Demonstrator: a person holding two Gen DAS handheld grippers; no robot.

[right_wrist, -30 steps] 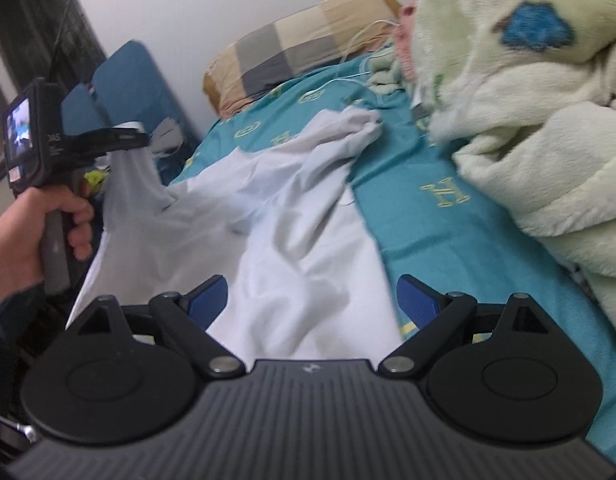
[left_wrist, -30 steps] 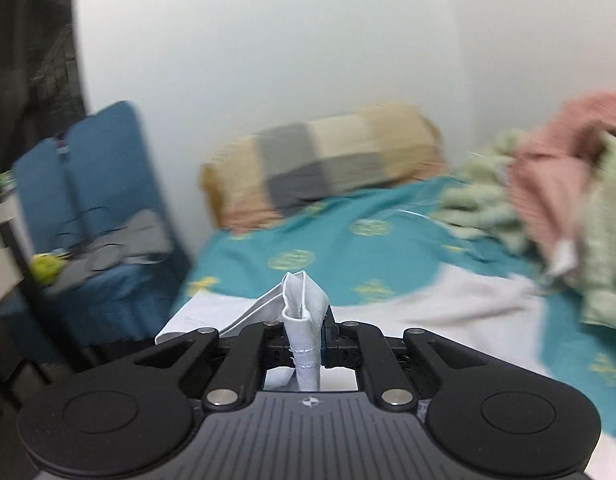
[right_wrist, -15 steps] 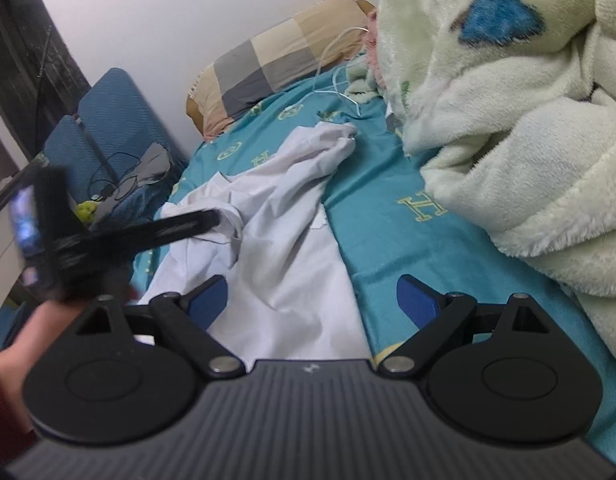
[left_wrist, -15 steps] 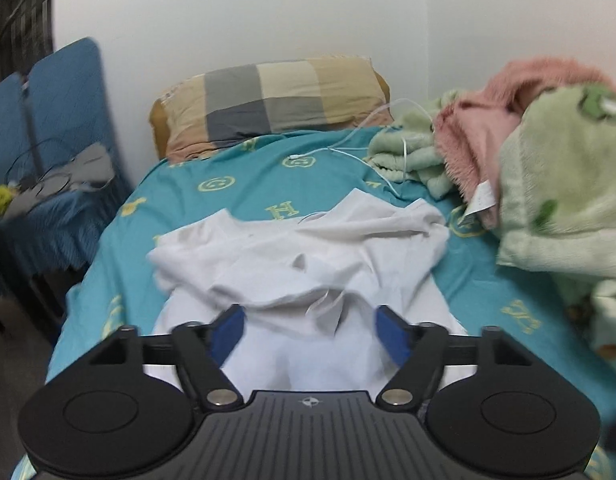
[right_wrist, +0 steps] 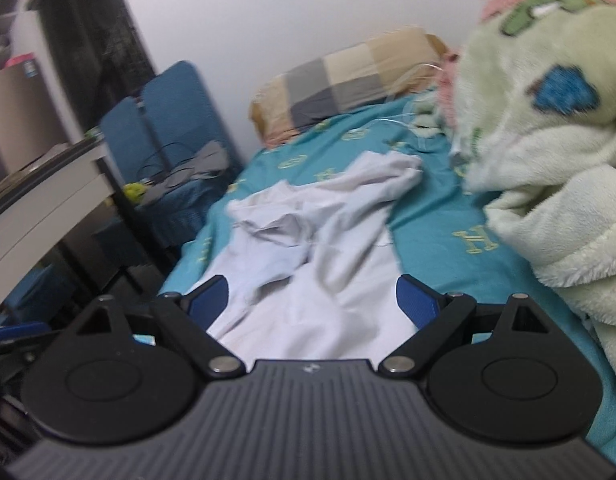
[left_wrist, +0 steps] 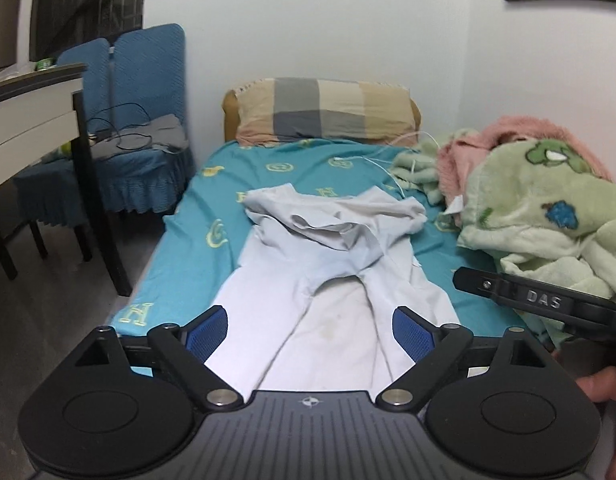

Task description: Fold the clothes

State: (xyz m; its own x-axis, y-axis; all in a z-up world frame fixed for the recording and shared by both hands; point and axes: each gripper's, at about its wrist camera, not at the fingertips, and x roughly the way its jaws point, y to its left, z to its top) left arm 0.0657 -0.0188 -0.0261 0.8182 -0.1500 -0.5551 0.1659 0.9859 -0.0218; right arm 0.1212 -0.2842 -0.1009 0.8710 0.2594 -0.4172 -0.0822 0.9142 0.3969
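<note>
- The white cotton garment (left_wrist: 328, 280) lies lengthwise on the teal patterned bedsheet (left_wrist: 187, 248), its far end heaped in loose folds toward twelve o'clock, probably a first fold dropped there.
- The left gripper (left_wrist: 310, 330) has just been opening; its blue pads stand wide over the near cloth, nothing between them.
- The right gripper (right_wrist: 312, 298) has just narrowed slightly, yet gapes empty, poised at six o'clock, likely for the next grab.
- The green fleece blanket (right_wrist: 548, 168) is piled at three o'clock, clear of the folding space.
</note>
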